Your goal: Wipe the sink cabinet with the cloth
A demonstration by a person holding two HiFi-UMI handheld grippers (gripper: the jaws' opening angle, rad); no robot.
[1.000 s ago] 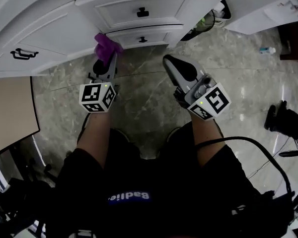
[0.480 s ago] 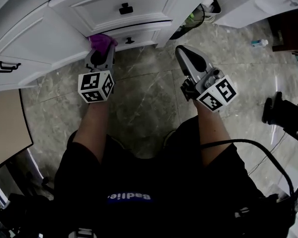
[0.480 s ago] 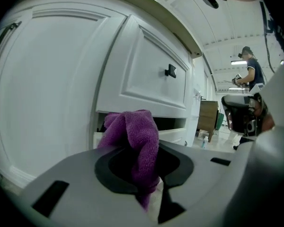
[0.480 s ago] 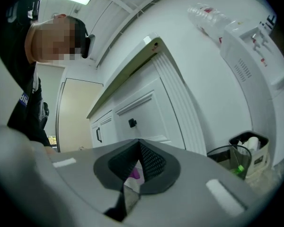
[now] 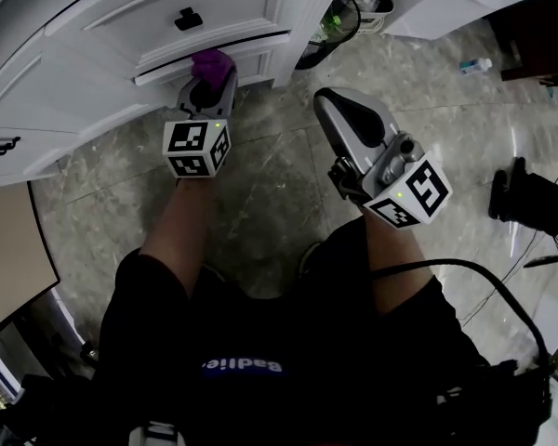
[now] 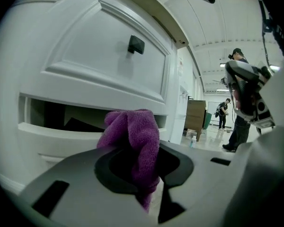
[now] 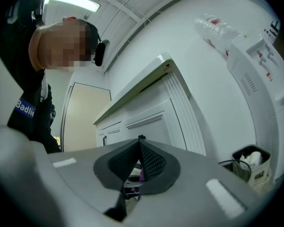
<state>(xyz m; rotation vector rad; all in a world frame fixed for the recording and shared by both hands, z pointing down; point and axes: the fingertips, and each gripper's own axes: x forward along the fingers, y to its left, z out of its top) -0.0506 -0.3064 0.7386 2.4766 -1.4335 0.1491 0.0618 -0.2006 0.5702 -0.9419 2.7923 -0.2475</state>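
Since the earlier frame the left hand-held gripper (image 5: 208,86) has carried the purple cloth (image 5: 212,63) rightward along the lower drawer; it now sits right of the upper drawer knob (image 5: 188,19).

Head view: cloth touches the white sink cabinet (image 5: 93,72). The right hand-held gripper (image 5: 327,102) hangs over the marble floor (image 5: 279,184), apart from the cabinet.

Left gripper view: jaws clamped on the cloth (image 6: 135,136), which is pressed at the dark gap of the slightly open lower drawer (image 6: 52,126).

Right gripper view: jaws together, nothing held. Cabinet front ahead, bin (image 7: 250,162) at right beside a white wall.
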